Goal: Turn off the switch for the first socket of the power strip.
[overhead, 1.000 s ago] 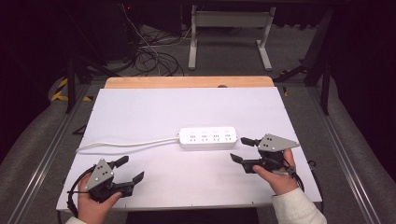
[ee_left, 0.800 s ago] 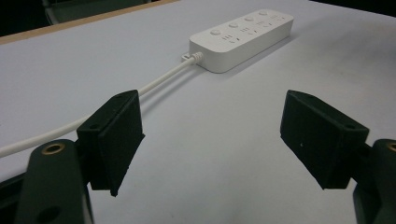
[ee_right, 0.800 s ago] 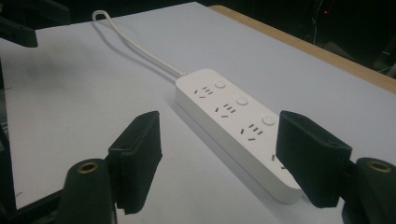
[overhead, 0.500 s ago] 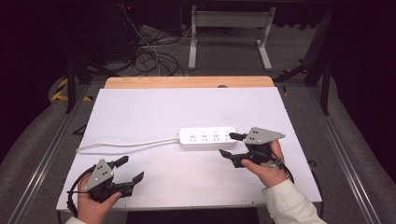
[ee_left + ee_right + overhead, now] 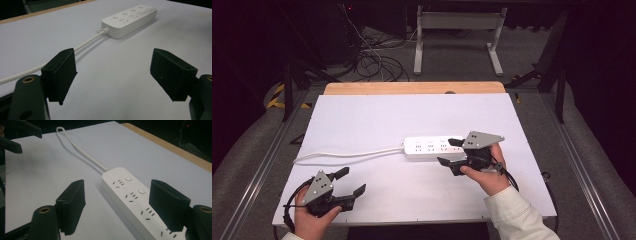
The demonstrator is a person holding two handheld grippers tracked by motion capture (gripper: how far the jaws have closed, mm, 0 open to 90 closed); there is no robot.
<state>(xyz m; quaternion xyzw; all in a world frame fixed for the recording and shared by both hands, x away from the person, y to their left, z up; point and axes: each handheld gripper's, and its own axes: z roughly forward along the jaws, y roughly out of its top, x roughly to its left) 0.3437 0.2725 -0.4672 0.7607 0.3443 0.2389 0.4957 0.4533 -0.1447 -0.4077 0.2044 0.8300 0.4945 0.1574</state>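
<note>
change since earlier: right gripper (image 5: 452,151) shifted leftward across the table, from well clear of the strip's right end to over that end; jaws just opening a bit further, strip's end between them, pads not pressing it
unchanged: left gripper (image 5: 349,182) same spot at near left corner; power strip (image 5: 432,147) and its cord (image 5: 347,154) same place

right gripper state: jaws wide, nothing clamped; held in right hand (image 5: 484,175)
left gripper state: jaws wide, bare sheet between them; held in left hand (image 5: 309,222)

strip vs right gripper: right end of strip sits between the two jaws; in right gripper view power strip (image 5: 135,200) runs from the jaw gap away toward upper left, closer to the right-hand jaw, which covers part of its edge; touching or just above, cannot tell
strip vs left gripper: well apart, ahead of the jaws; in left gripper view power strip (image 5: 130,20) lies far beyond the gap, toward upper right
cord vs left gripper: cord (image 5: 82,45) passes just behind the left-hand jaw, not between jaws, no contact seen
cord vs right gripper: cord (image 5: 80,152) leaves strip's far end, runs away from the jaws

surface: white sheet (image 5: 372,120) on wooden table (image 5: 412,88); strip flat on sheet, sockets up
</note>
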